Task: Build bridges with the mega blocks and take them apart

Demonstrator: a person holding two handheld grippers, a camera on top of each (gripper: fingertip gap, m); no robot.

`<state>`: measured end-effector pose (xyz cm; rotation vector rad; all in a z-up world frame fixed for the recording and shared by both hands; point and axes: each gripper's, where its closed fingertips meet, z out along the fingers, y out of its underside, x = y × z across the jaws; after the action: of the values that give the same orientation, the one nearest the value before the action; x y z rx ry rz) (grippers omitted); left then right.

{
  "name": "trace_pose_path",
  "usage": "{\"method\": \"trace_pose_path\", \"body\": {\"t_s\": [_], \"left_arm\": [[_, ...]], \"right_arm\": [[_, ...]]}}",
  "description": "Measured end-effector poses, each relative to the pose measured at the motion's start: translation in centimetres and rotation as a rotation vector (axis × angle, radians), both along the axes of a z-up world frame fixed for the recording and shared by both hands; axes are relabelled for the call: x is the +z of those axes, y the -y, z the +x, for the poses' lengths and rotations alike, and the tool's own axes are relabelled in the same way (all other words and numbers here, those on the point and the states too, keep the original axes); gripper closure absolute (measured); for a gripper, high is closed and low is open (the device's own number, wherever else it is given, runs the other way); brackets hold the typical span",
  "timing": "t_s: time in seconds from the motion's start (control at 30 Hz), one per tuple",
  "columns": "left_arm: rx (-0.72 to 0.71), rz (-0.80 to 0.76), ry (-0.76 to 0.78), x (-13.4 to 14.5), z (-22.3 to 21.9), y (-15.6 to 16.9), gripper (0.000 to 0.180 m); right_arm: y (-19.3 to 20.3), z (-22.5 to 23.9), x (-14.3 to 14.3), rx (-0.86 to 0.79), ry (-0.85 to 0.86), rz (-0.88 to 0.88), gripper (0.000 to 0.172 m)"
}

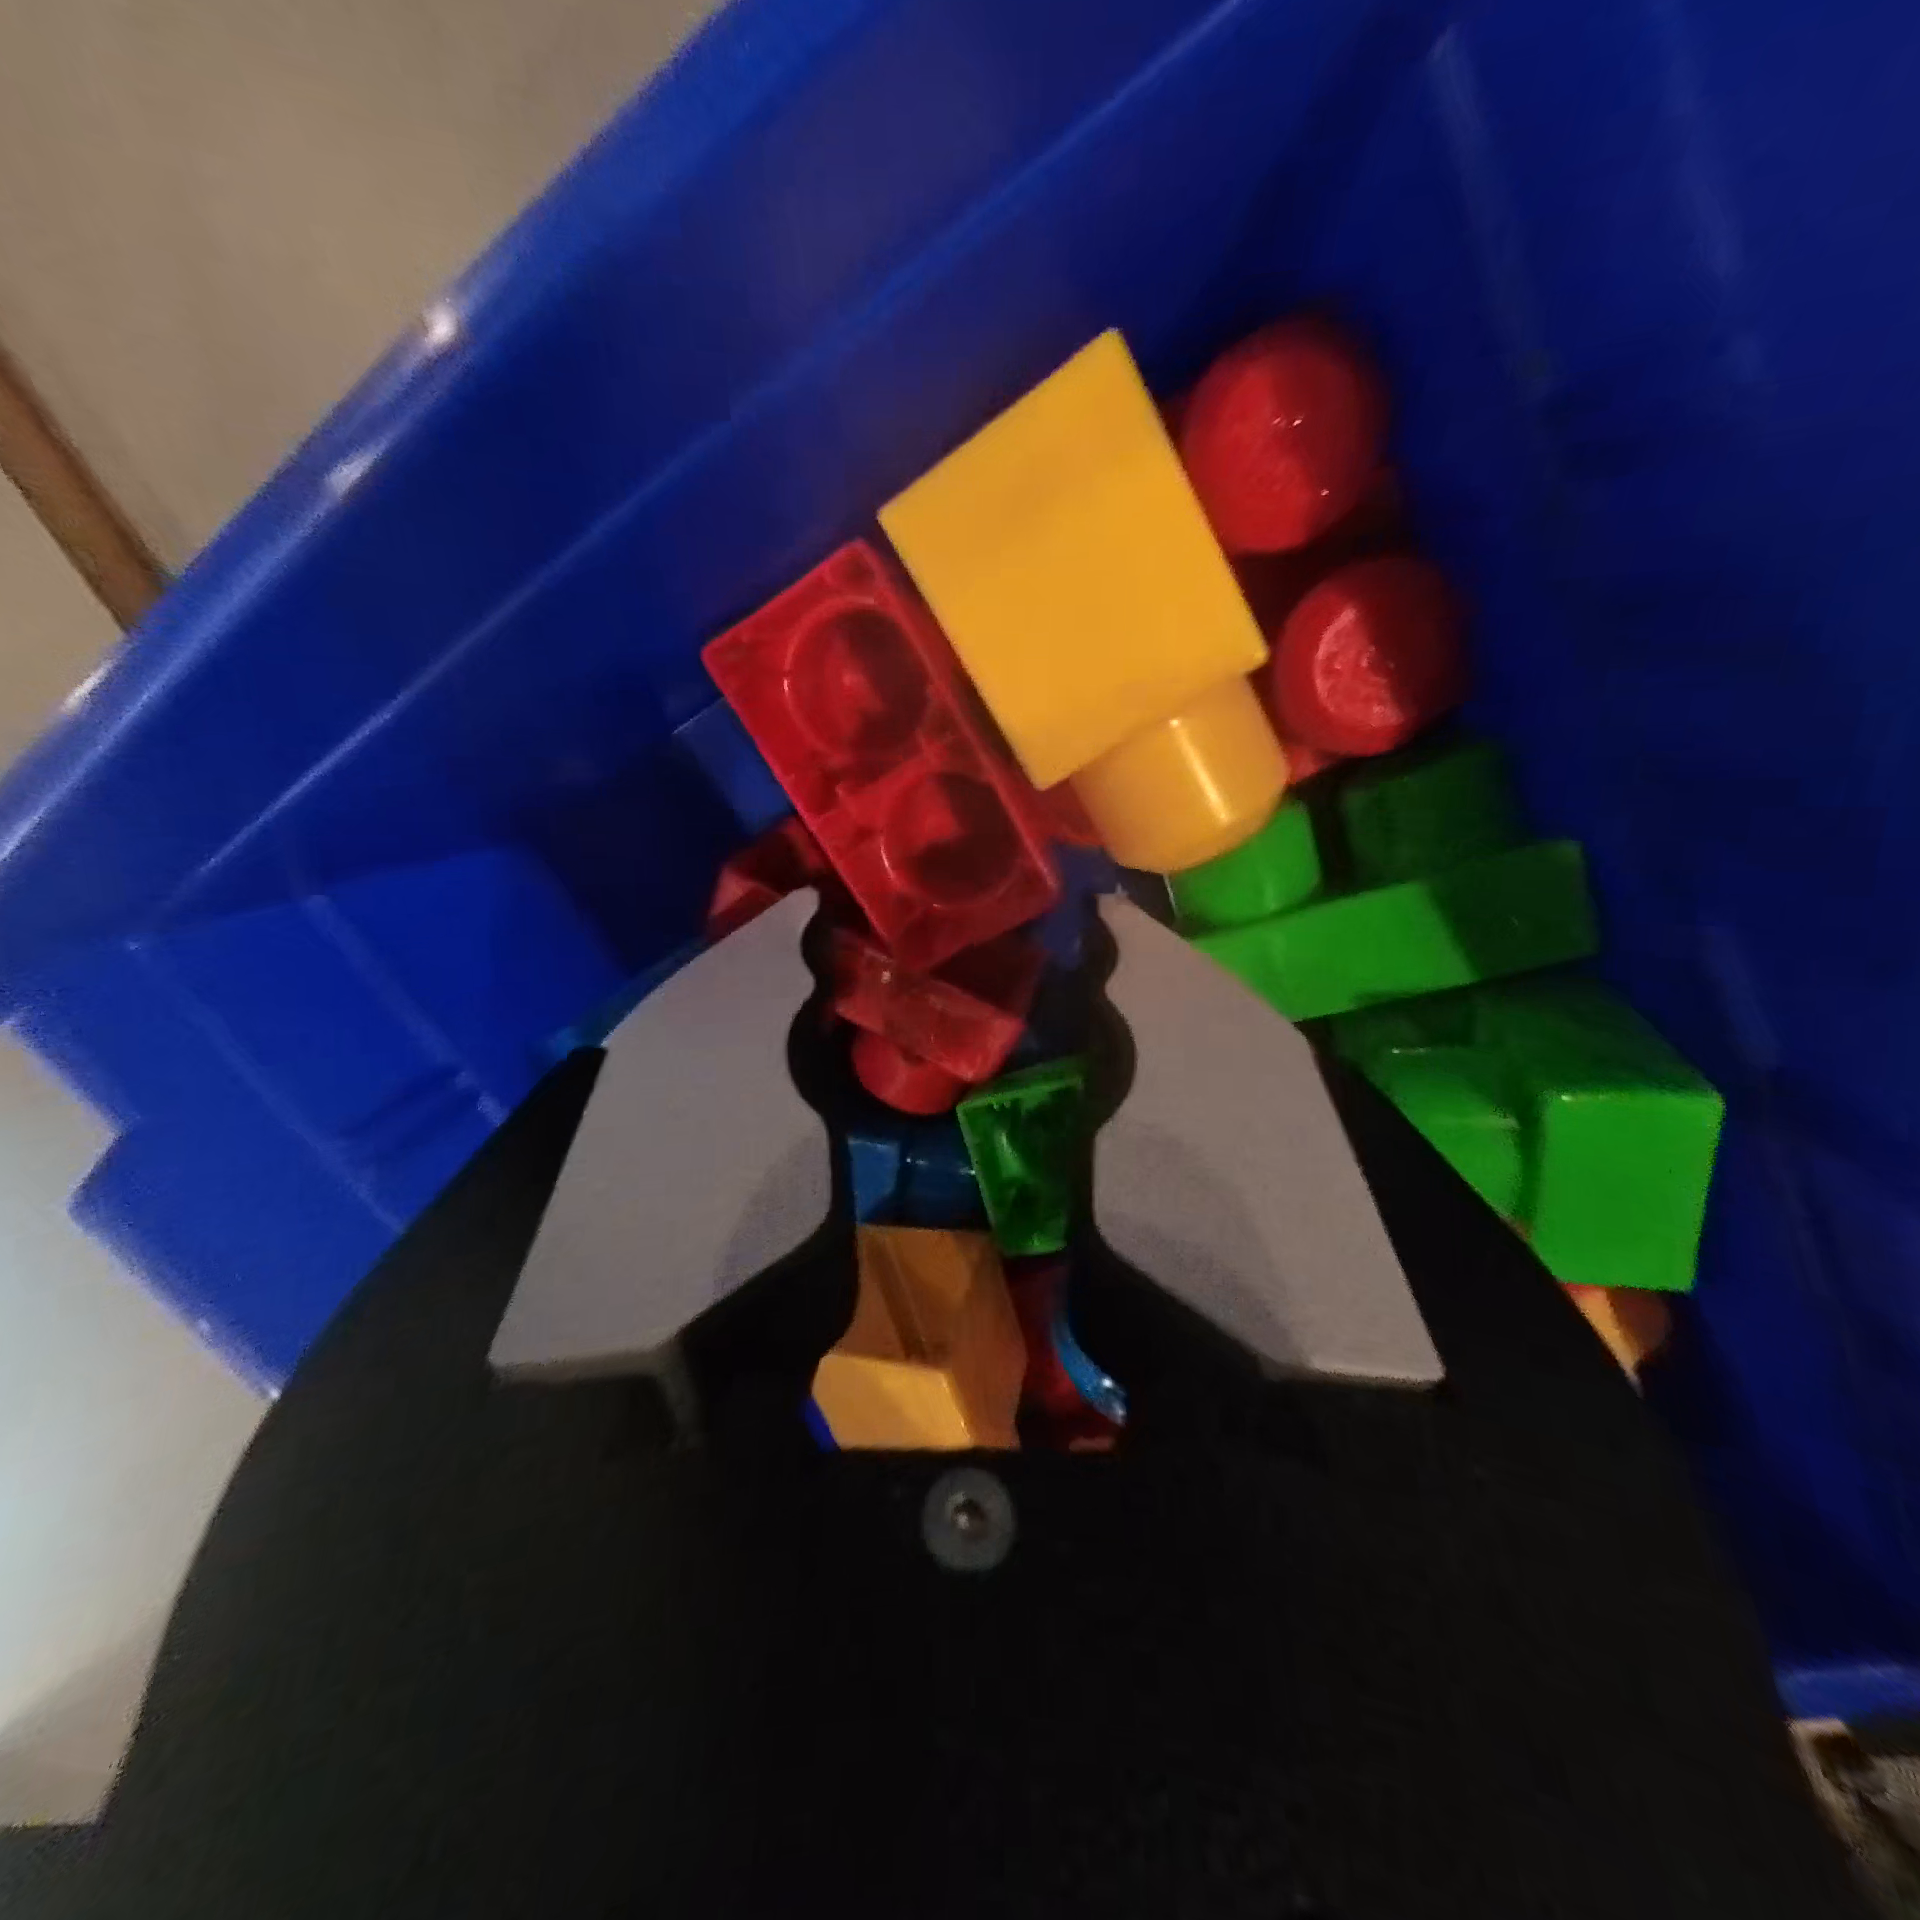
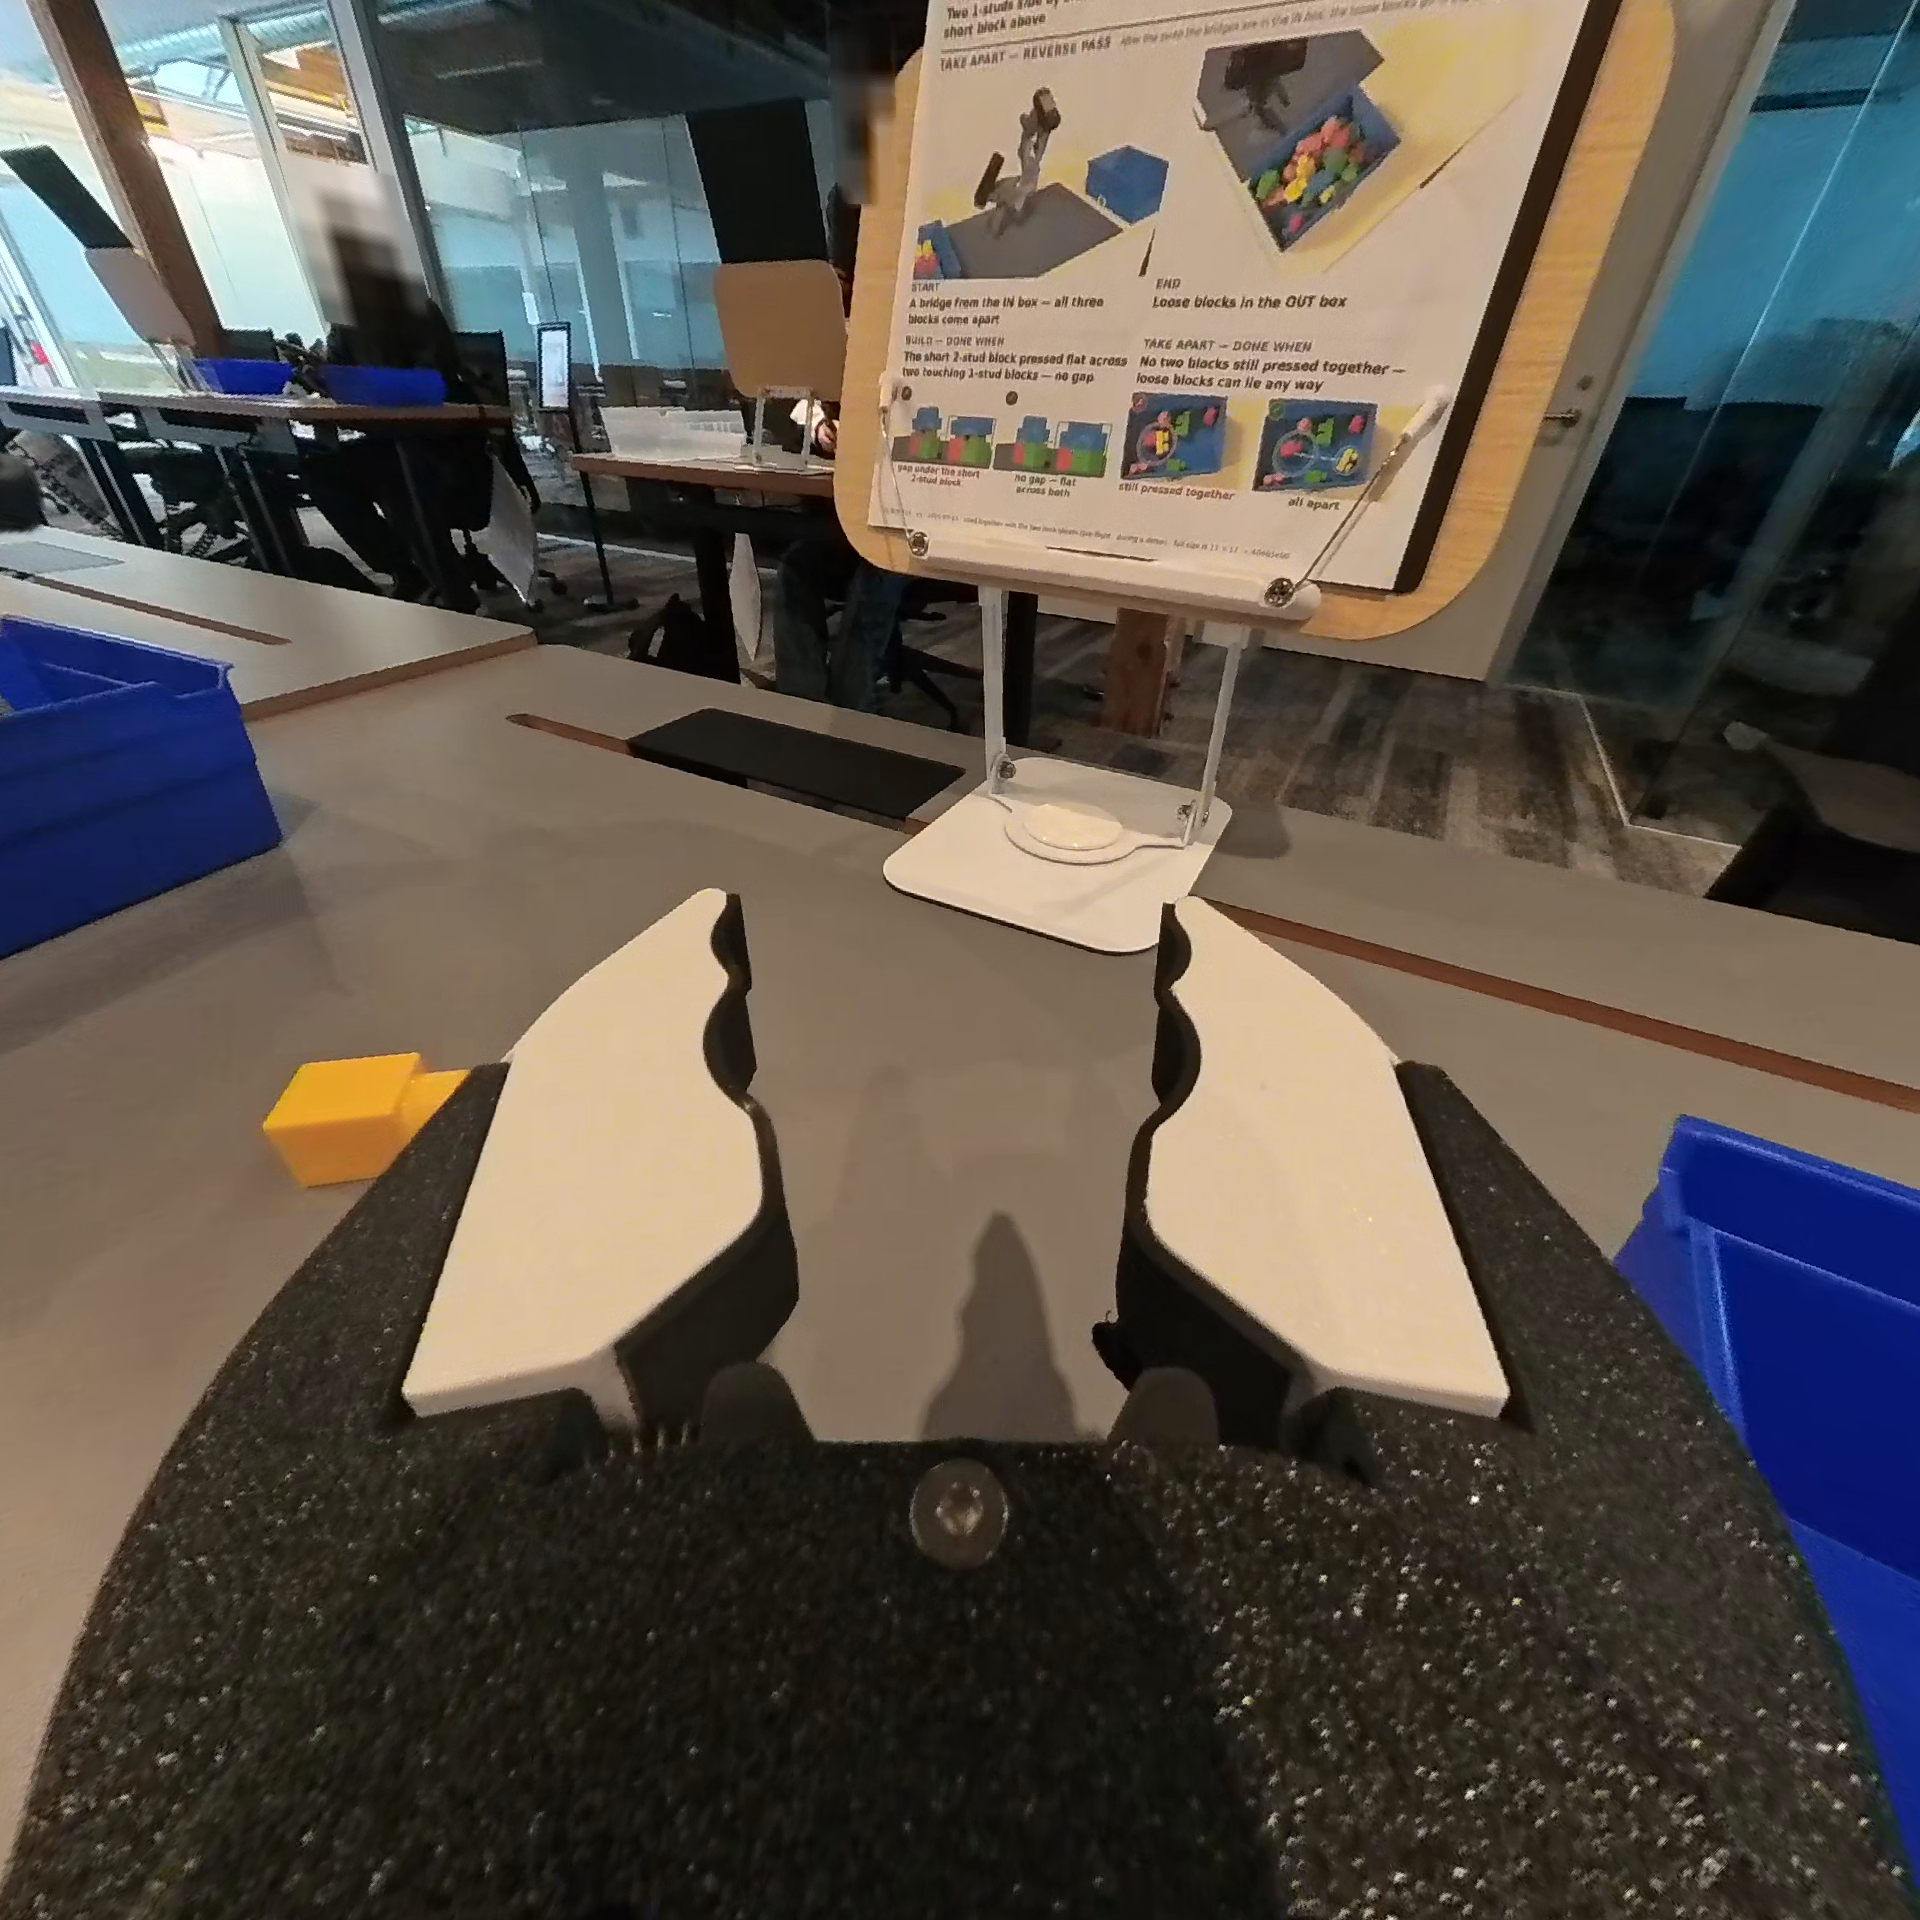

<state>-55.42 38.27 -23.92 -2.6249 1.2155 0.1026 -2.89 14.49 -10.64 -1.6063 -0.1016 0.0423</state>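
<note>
Down inside the blue bin point(image 1: 1558, 416), the left gripper point(image 1: 951, 914) noses into the block pile. A translucent red two-stud block point(image 1: 883, 748) lies just ahead of the tips, its long axis running away and up-left; its near end dips between the fingers point(image 1: 675, 1122). Jaws partly open; whether the pads press it I cannot tell. Yellow block point(image 1: 1070, 561) sits just right of it, green blocks point(image 1: 1455, 935) further right. Left gripper is clearly the nearer. Out over the grey table point(image 2: 623, 883), the right gripper point(image 2: 951, 935) hangs wide open, holding nothing; a single yellow block point(image 2: 343, 1117) lies to its left.
</note>
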Motion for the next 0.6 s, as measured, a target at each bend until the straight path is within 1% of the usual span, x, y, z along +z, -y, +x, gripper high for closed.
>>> {"method": "trace_pose_path", "body": {"t_s": [0.07, 0.13, 0.23, 0.47, 0.53, 0.6], "left_arm": [[-0.008, -0.007, -0.017, -0.4, 0.0, -0.3, 0.141], [-0.014, -0.015, -0.031, -0.3, -0.1, -0.4, 0.141], [-0.013, 0.013, -0.020, 0.4, -0.2, -0.5, 0.143], [-0.006, 0.134, 0.086, 4.6, -0.7, 0.4, 0.144], [-0.024, 0.189, 0.129, 6.6, 0.0, 1.1, 0.144], [-0.062, 0.261, 0.187, 9.4, 1.8, 2.2, 0.144]], "right_arm": [[0.0, 0.0, 0.0, 0.000, -0.002, -0.001, 0.097], [0.0, 0.0, -0.1, 0.000, -0.003, -0.002, 0.097], [-0.1, 0.0, -0.1, 0.002, -0.005, -0.003, 0.097], [0.1, -0.2, 0.2, 0.010, -0.008, 0.007, 0.097], [0.1, -0.2, 0.3, 0.010, -0.011, 0.011, 0.097], [0.2, -0.1, 0.4, 0.010, -0.016, 0.017, 0.097]]}}
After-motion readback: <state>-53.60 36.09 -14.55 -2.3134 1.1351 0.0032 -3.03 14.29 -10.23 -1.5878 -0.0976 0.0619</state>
